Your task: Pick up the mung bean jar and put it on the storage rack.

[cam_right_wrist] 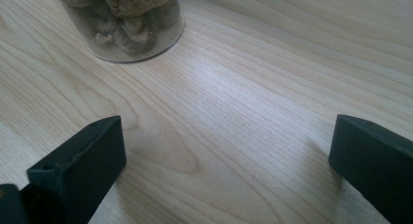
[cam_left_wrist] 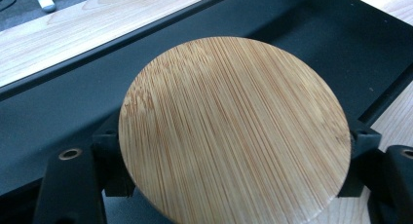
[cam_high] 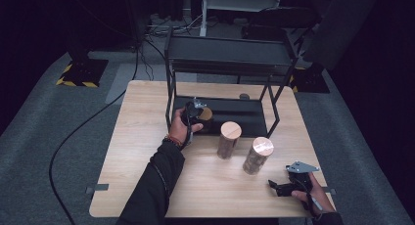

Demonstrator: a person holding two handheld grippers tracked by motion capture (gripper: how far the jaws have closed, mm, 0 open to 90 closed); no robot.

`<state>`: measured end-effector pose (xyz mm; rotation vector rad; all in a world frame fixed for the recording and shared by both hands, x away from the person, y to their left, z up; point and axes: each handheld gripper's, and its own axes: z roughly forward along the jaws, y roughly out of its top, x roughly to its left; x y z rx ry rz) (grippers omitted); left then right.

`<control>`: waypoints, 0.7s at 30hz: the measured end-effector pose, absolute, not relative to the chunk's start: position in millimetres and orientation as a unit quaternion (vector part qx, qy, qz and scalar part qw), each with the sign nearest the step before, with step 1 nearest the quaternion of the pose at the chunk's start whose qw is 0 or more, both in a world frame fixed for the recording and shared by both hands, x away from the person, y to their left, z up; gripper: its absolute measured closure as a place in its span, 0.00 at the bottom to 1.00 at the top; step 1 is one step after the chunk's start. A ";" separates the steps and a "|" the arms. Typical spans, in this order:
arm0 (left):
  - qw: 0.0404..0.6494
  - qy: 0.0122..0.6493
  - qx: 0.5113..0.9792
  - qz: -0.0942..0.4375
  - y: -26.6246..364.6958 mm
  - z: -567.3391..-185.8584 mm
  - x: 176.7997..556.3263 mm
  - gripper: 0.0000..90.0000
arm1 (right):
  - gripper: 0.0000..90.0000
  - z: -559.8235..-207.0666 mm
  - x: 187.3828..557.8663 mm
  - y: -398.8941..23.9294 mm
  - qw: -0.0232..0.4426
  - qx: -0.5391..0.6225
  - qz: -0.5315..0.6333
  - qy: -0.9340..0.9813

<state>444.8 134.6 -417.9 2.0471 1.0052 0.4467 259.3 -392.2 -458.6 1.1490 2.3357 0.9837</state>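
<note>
The left gripper's (cam_high: 195, 110) black fingers (cam_left_wrist: 104, 158) stand close on either side of the round clear jar with the flat bamboo lid (cam_left_wrist: 234, 131). Their pads are hidden under the lid's rim, so I cannot tell whether they press on the glass or only flank it. The jar sits at the front left of the black lower tray (cam_left_wrist: 73, 112) of the dark metal two-tier rack (cam_high: 230, 56), which stands at the far side of the pale wooden counter (cam_high: 147, 151). The step in hand looks like setting this jar down on that tray. To do it well, the base should rest flat before the fingers part, they should open evenly so neither side nudges it, and the hand should then draw straight back, clear of the rack's front post. The jar stands upright: its long axis is vertical and its lid faces up. Two taller bamboo-lidded jars (cam_high: 229, 139) (cam_high: 257, 155) wait on the counter in front of the rack. Near the front right corner the right gripper (cam_high: 281, 188) rests low with its fingers (cam_right_wrist: 83, 160) spread wide, and there is only bare wood between them
</note>
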 end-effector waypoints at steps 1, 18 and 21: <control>0.398 0.397 0.808 0.177 134.7 -418.0 444.4 0.23 | 0.00 -458.6 259.4 -392.2 0.178 0.406 0.348 0.826; 0.388 0.397 0.808 0.198 132.1 -418.5 436.2 0.05 | 0.00 -458.6 259.4 -392.2 0.179 0.406 0.348 0.826; 0.386 0.395 0.808 0.202 131.7 -417.1 432.2 0.03 | 0.00 -458.6 259.4 -392.2 0.178 0.406 0.348 0.826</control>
